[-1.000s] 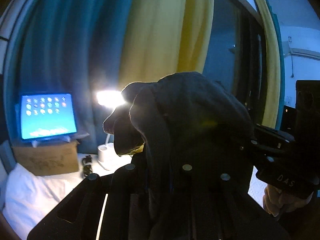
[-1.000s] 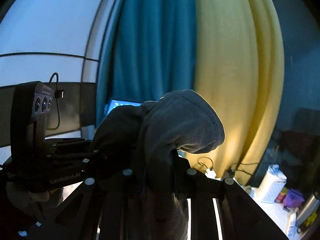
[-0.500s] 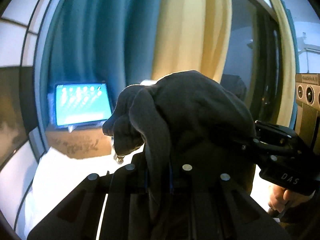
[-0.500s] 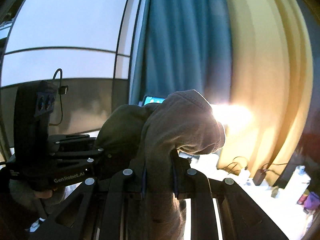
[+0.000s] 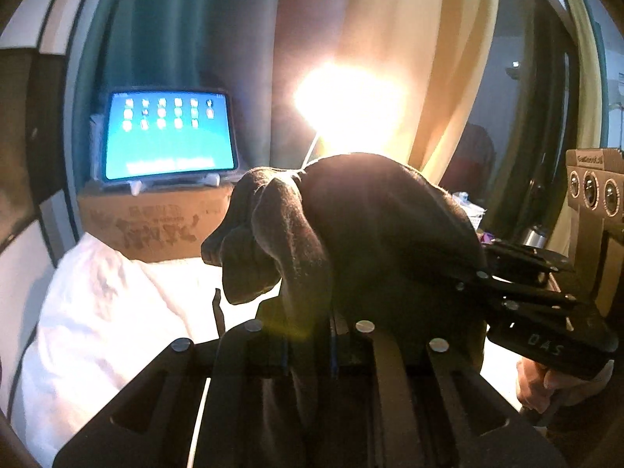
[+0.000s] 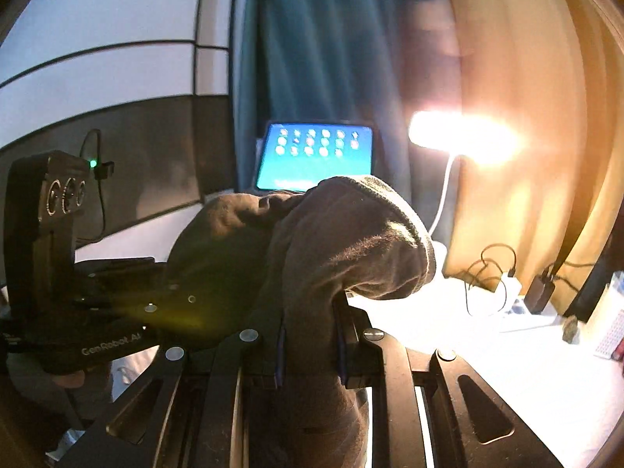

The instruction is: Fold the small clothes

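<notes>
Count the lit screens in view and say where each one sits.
1: a tablet propped on a cardboard box against the teal curtain. The dark garment blocks part of the view, so more may be hidden.

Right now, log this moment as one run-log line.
stage: garment held up | left gripper: shut on dark garment | right gripper: shut on dark garment | below: white bedding | background: lit tablet, lamp

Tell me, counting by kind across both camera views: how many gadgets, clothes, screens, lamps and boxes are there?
Grippers: 2, left gripper, right gripper
Garments: 1, dark garment
Tablets: 1, tablet
Lamps: 1, lamp
Cardboard boxes: 1, cardboard box
Total: 6
</notes>
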